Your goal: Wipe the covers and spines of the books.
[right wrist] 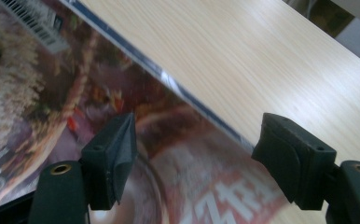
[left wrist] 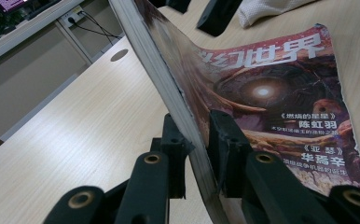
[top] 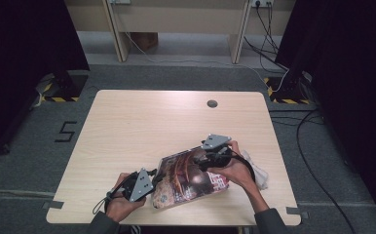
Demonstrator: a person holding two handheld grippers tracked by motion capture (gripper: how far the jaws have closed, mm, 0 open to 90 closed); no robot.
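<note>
While a pale wooden table [top: 127, 131] bears it, a glossy red-brown magazine [top: 191, 178] lies at the near edge, its left side lifted. The left gripper [left wrist: 197, 140] is clamped on that raised edge; the right gripper [right wrist: 194, 154] hovers above the cover with its jaws wide apart, holding nothing. The thin pinch could slip and drop the pages.

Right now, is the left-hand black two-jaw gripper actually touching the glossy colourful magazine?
Touching. In the left gripper view, the left gripper has both jaws pressed against the lifted edge of the magazine, one on each side.
</note>
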